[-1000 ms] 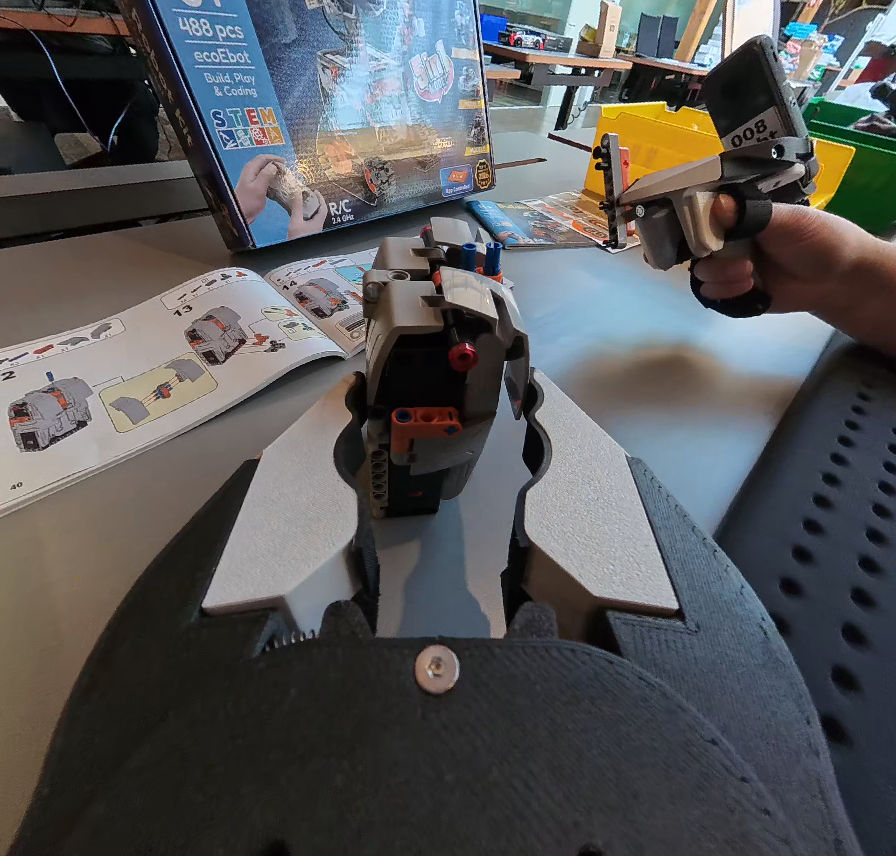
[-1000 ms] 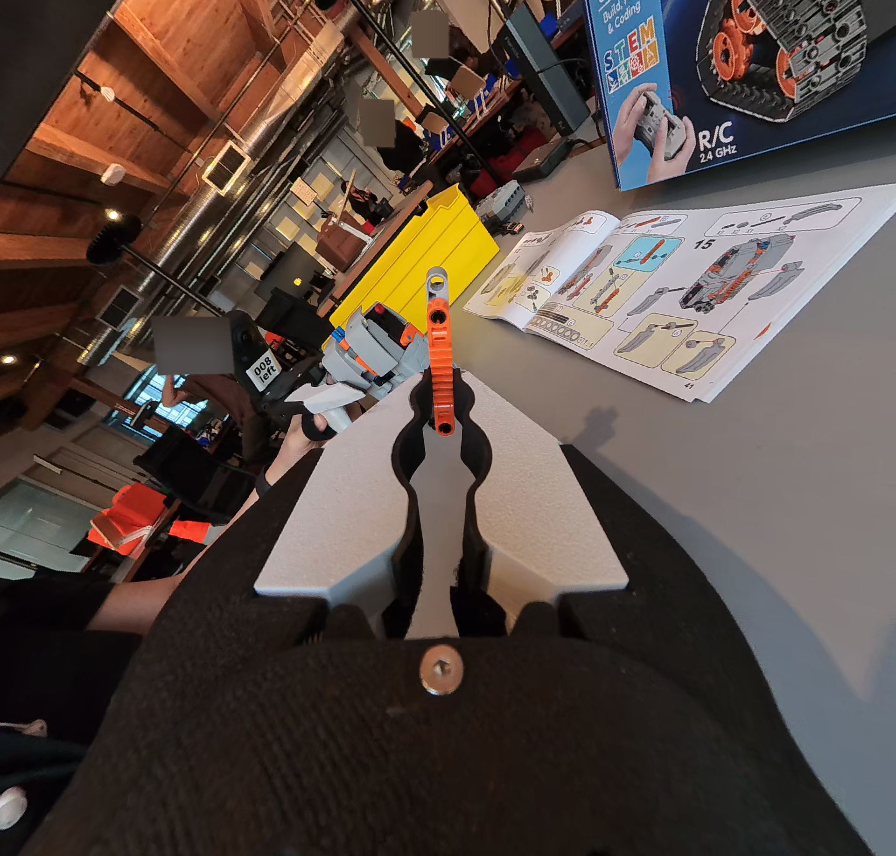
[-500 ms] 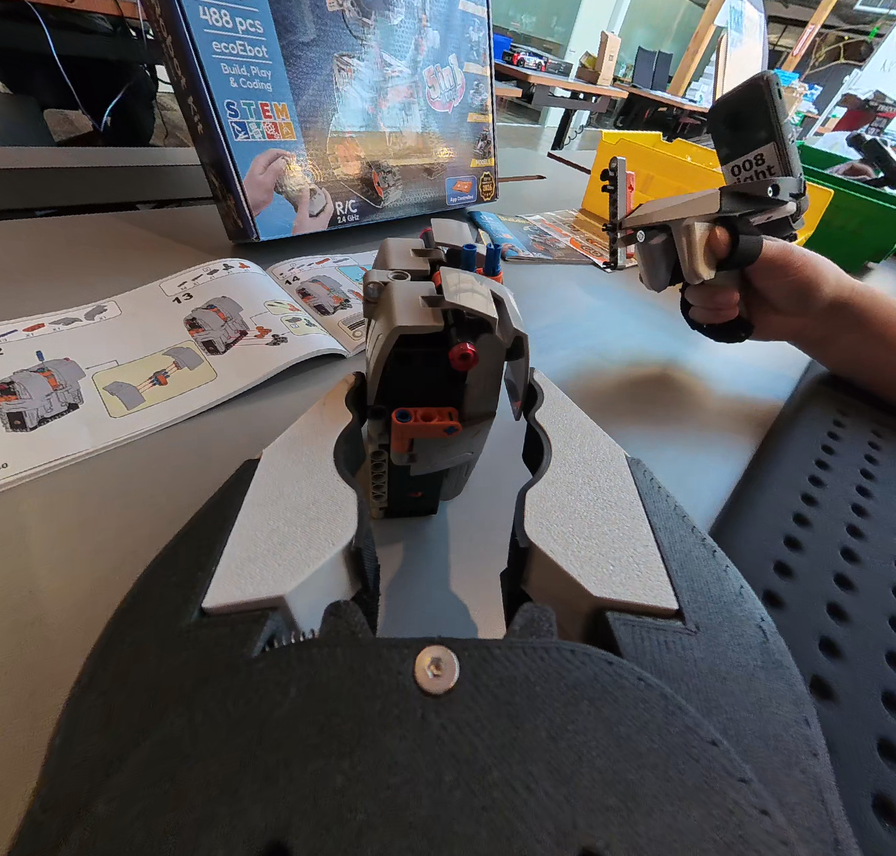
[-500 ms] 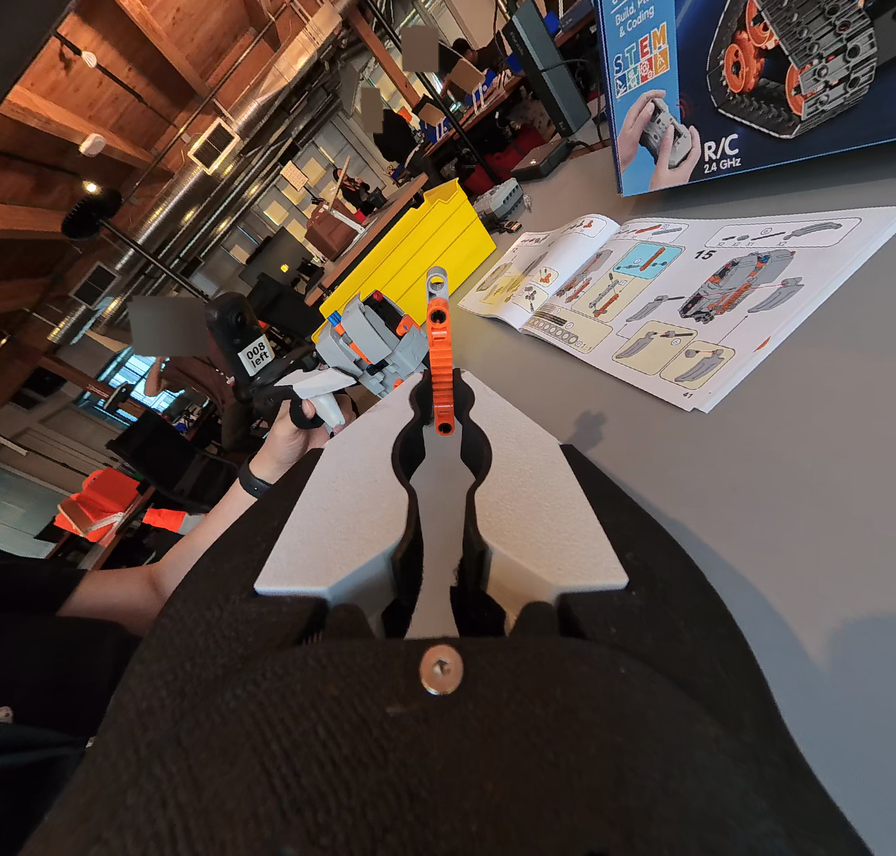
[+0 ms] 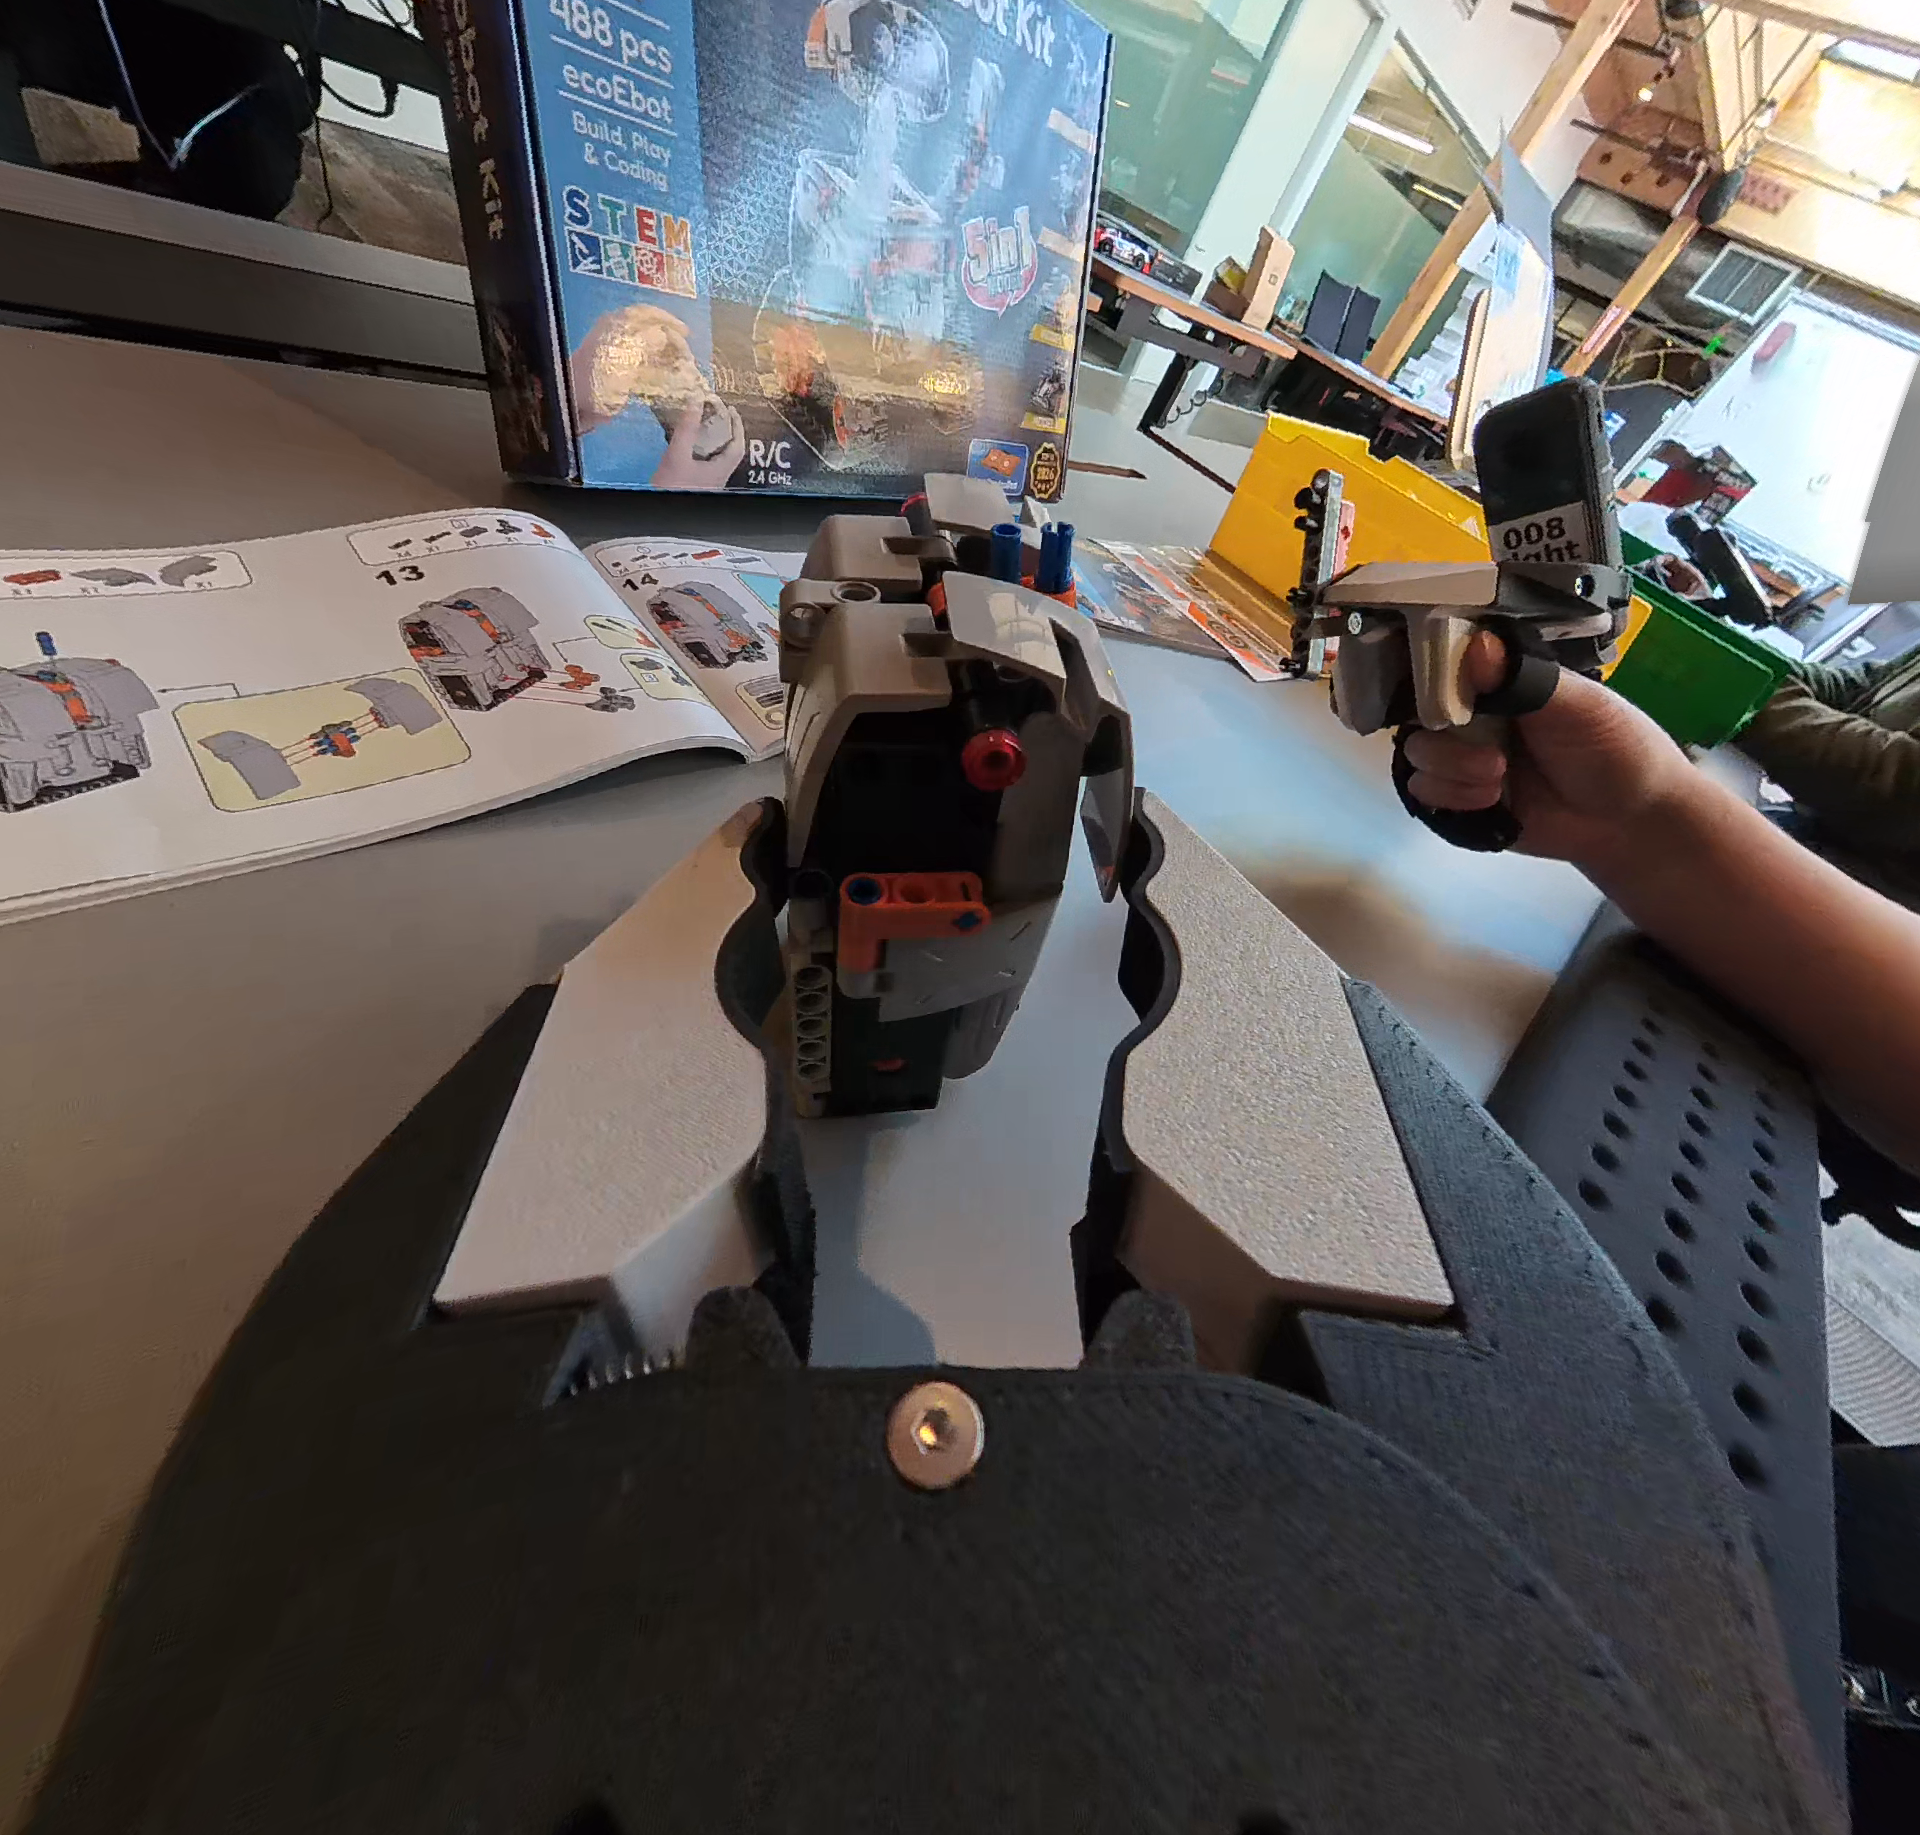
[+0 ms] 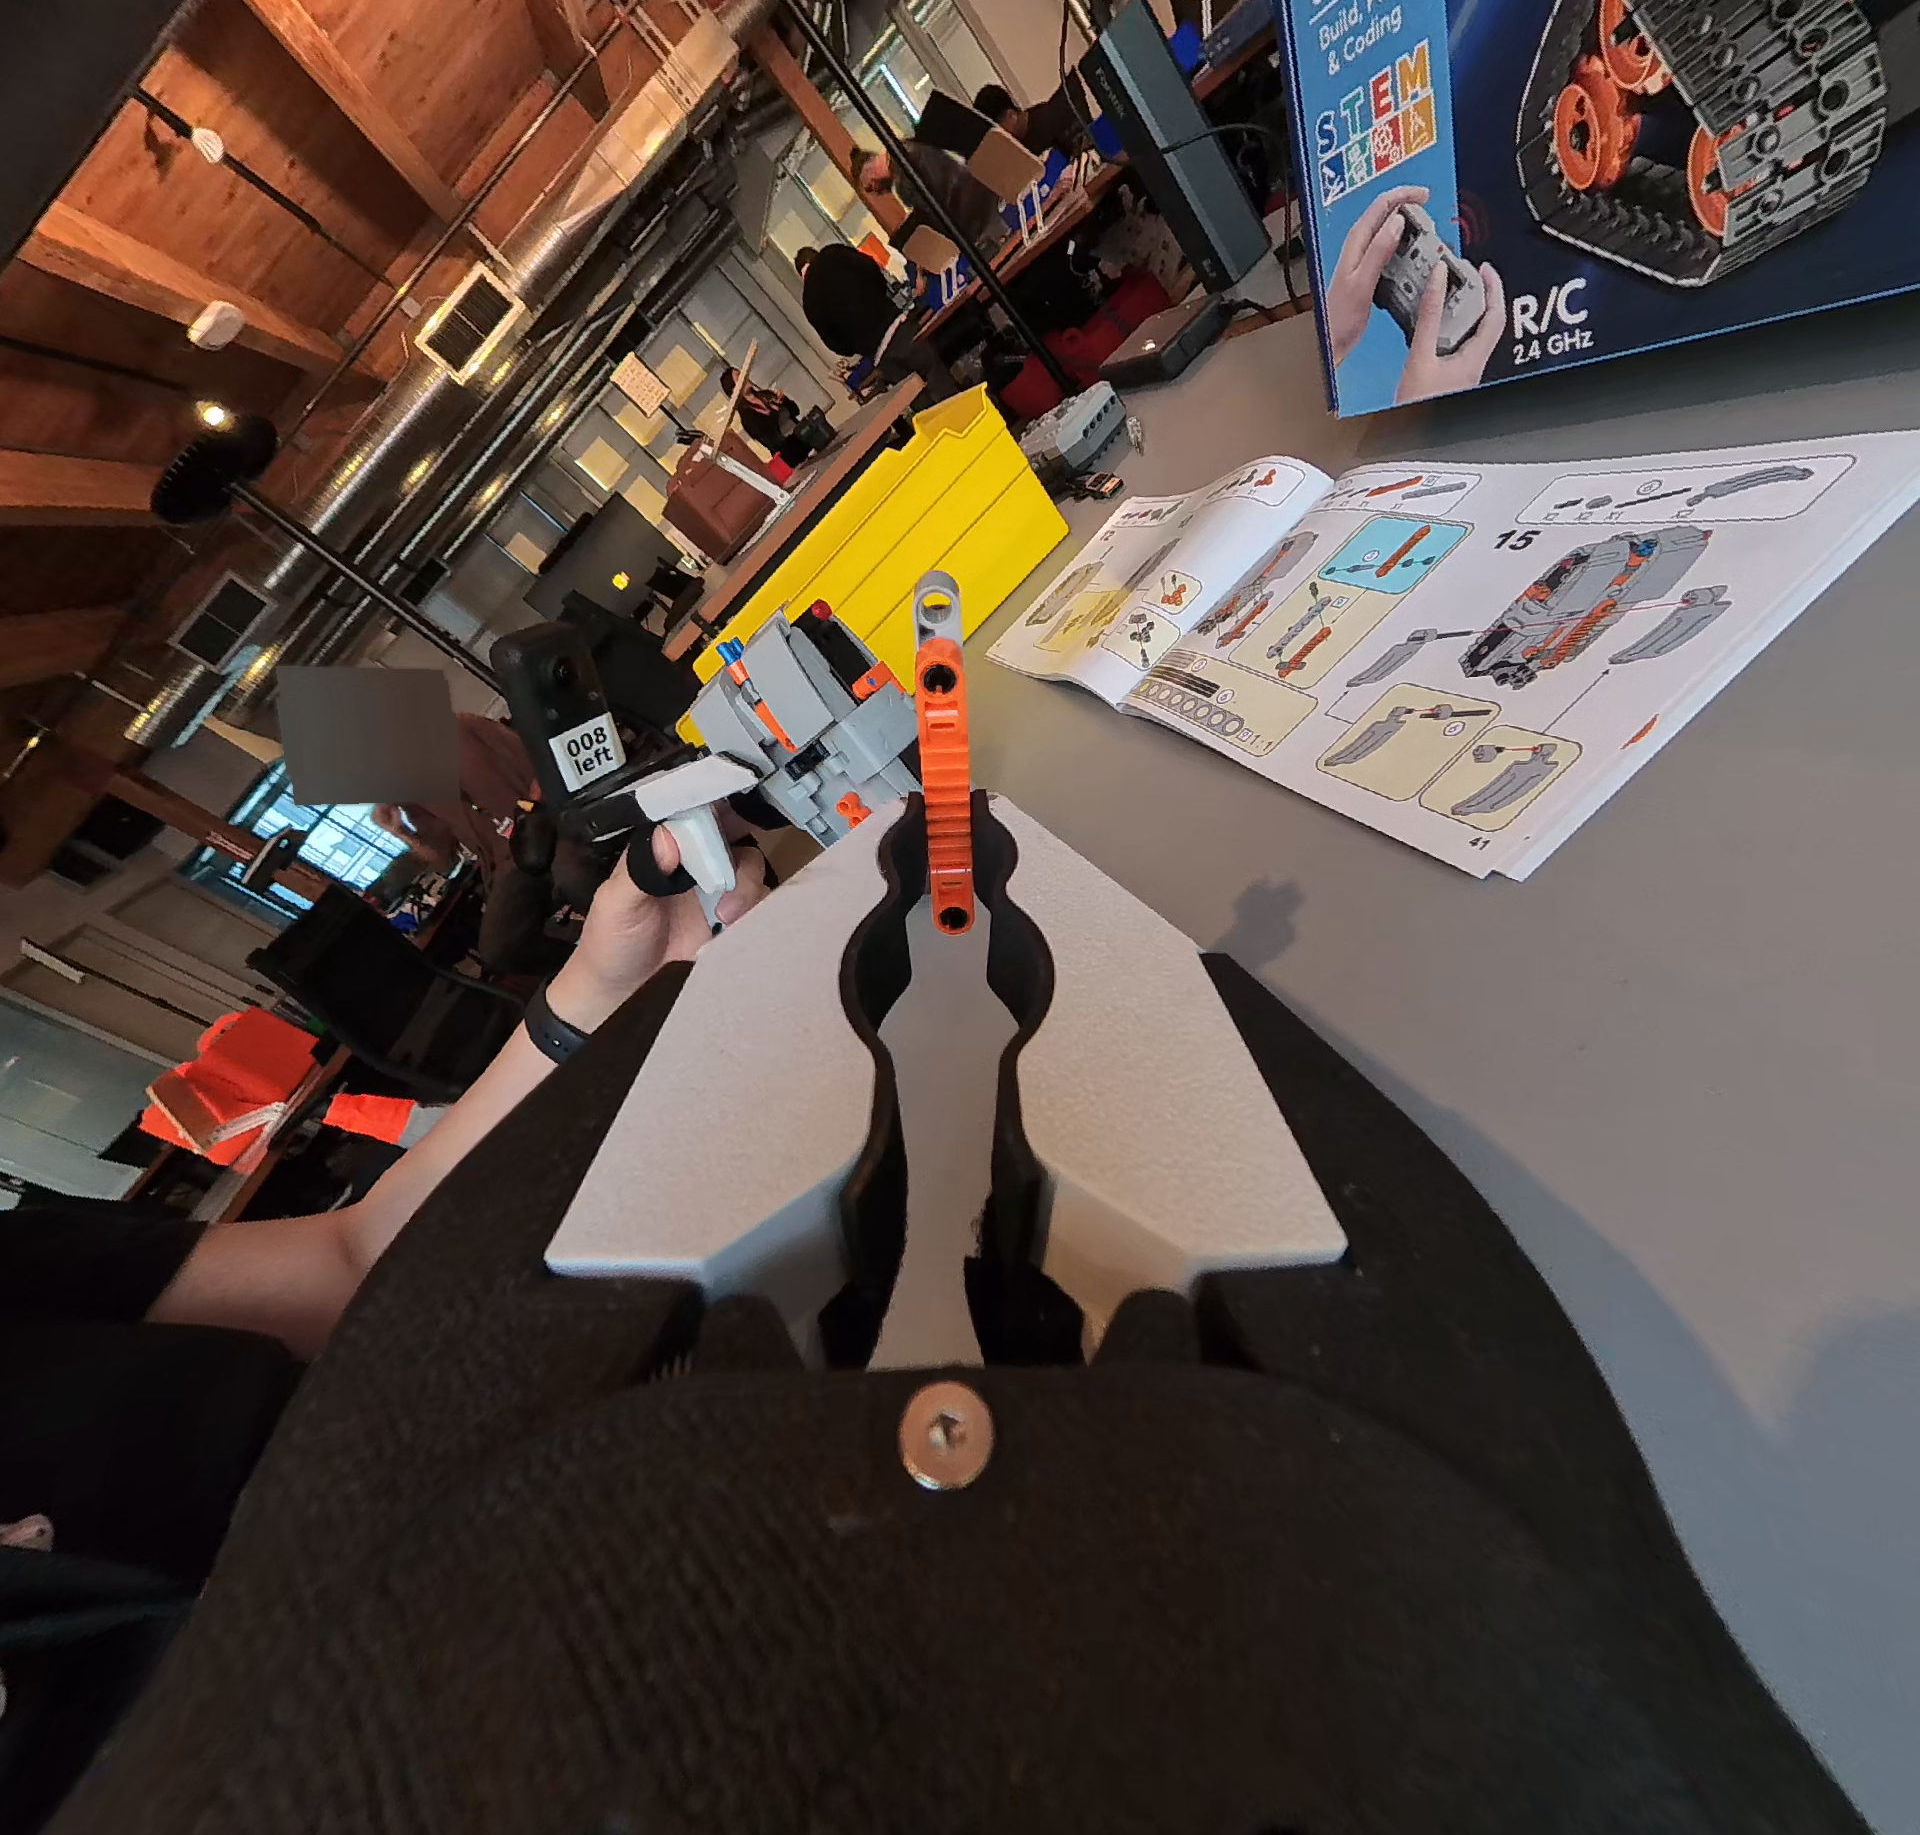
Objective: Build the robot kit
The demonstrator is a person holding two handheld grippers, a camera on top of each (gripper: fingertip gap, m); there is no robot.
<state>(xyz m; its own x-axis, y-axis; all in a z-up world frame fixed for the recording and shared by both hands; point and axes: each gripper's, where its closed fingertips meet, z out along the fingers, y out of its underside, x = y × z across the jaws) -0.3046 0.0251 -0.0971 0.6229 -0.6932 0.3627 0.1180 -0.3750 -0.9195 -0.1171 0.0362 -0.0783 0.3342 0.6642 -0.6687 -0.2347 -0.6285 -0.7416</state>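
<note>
My left gripper [image 5: 940, 840] is shut on a grey and black brick-built robot body [image 5: 935, 798] with orange, red and blue pins, held upright above the grey table [image 5: 260, 1006]. My right gripper [image 6: 948, 819] is shut on a thin orange toothed beam [image 6: 943, 777] joined to a grey beam, and it is rolled to one side. In the left wrist view the right gripper [image 5: 1311, 601] is up at the right with the beam [image 5: 1317, 570] upright, well apart from the robot body. In the right wrist view the left gripper [image 6: 764, 777] and the robot body [image 6: 805, 720] are to the left of the beam.
An open instruction booklet [image 5: 312, 684] lies on the table, with the blue kit box [image 5: 800, 196] standing behind it. A yellow bin [image 5: 1340, 507] and a green bin [image 5: 1683, 663] stand at the right, loose leaflets [image 5: 1164, 590] before them. A black perforated surface [image 5: 1683, 1214] is at the near right. The left gripper's tips are roughly 20 cm from the right gripper's.
Both grippers have tilted and shifted slightly; the right gripper with the beam now sits a little lower in the left wrist view. Both holds are unchanged.
</note>
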